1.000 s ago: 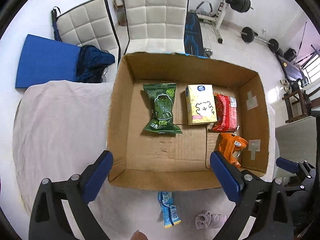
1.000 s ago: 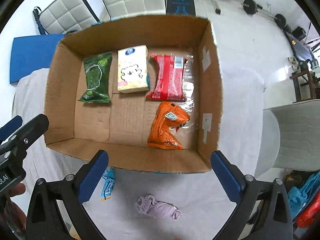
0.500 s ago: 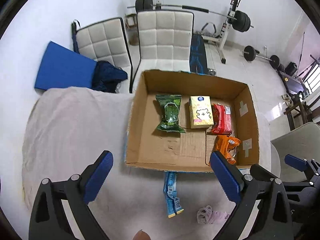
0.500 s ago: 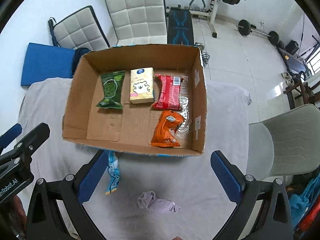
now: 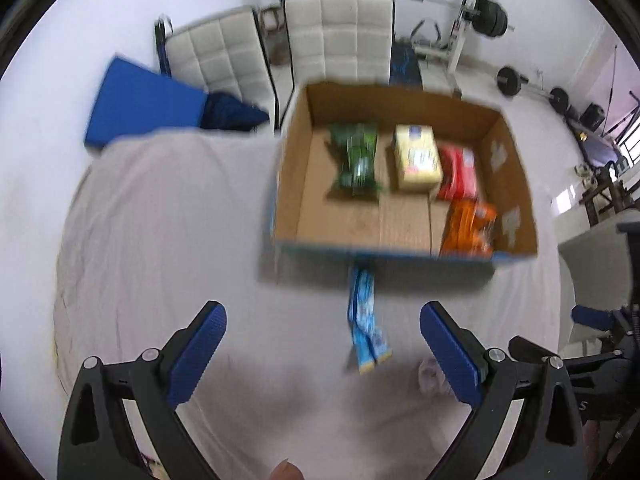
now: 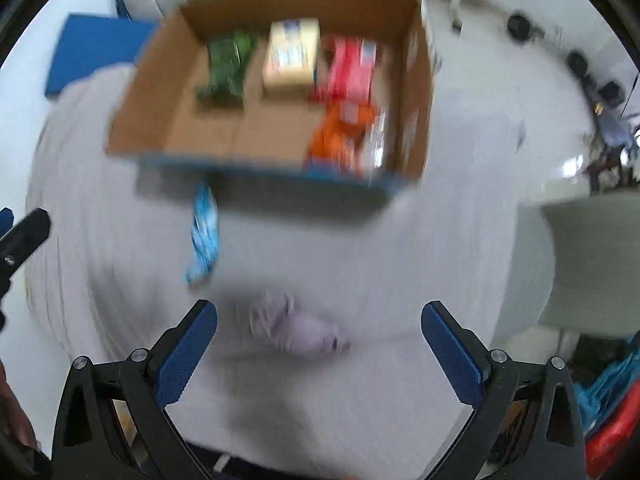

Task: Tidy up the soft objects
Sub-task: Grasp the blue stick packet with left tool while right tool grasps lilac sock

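An open cardboard box (image 5: pixel 288 184) (image 6: pixel 132 120) sits on the white-covered table. It holds a green packet (image 5: pixel 358 164), a yellow tissue pack (image 5: pixel 418 158), a red packet (image 5: pixel 458 174) and an orange packet (image 5: pixel 468 228). A light-blue packet (image 5: pixel 364 320) (image 6: pixel 204 236) lies on the cloth in front of the box. A crumpled lilac cloth (image 6: pixel 300 326) (image 5: pixel 430 374) lies nearer, between my right gripper's jaws. My left gripper (image 5: pixel 322 338) and right gripper (image 6: pixel 318 338) are both open and empty, held above the cloth. Both views are blurred.
Two white padded chairs (image 5: pixel 340 36) and a blue mat (image 5: pixel 140 104) stand behind the table. Gym weights (image 5: pixel 492 16) are on the floor beyond. A grey chair (image 6: pixel 592 264) stands at the table's right. The right gripper shows at the left wrist view's right edge (image 5: pixel 592 316).
Both grippers have pulled back from the box toward the table's near side. The blue packet and the lilac cloth now sit closer to the jaws. The jaws stayed open.
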Motion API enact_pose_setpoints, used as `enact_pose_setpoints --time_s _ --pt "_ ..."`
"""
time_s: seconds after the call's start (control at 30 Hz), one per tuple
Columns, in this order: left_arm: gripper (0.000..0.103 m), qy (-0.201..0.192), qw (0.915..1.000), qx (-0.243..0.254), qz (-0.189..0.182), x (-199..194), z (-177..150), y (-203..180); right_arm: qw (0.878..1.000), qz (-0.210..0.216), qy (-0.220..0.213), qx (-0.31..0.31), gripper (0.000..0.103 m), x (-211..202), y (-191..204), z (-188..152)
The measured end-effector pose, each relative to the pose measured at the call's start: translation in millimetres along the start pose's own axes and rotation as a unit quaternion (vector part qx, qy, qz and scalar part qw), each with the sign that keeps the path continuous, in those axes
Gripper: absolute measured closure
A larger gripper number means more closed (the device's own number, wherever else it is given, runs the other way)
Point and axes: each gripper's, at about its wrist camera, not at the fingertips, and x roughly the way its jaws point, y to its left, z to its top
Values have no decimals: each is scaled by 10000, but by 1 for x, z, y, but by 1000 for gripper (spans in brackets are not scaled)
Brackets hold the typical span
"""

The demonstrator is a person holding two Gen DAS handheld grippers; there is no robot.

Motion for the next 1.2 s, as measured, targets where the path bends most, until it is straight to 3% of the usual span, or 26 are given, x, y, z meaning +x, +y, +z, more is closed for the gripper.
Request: enact_pose_setpoints --time_s 0.17,0.47,0.57,0.63,0.73,1.07,1.2 --pt "3 586 9982 -83 61 43 -35 0 9978 100 641 -162 0 66 8 -23" --pt "3 1191 9922 -139 344 95 -71 12 9896 -519 1043 -844 1 135 42 -33" --pt "3 1285 9910 -173 348 104 -77 16 9876 -814 954 -940 15 144 45 -32" --pt "3 1343 9902 -219 303 108 -78 18 9873 -944 875 -932 29 146 43 -30" --pt "3 1431 9892 -304 115 116 -71 19 9914 -756 837 -668 37 141 33 -27" --pt "5 1557 9847 -417 -669 158 -18 0 9978 -240 585 198 39 114 -7 -23" --pt "22 1803 9809 -142 -713 192 -6 -18 9976 -166 553 393 39 112 -10 -24"
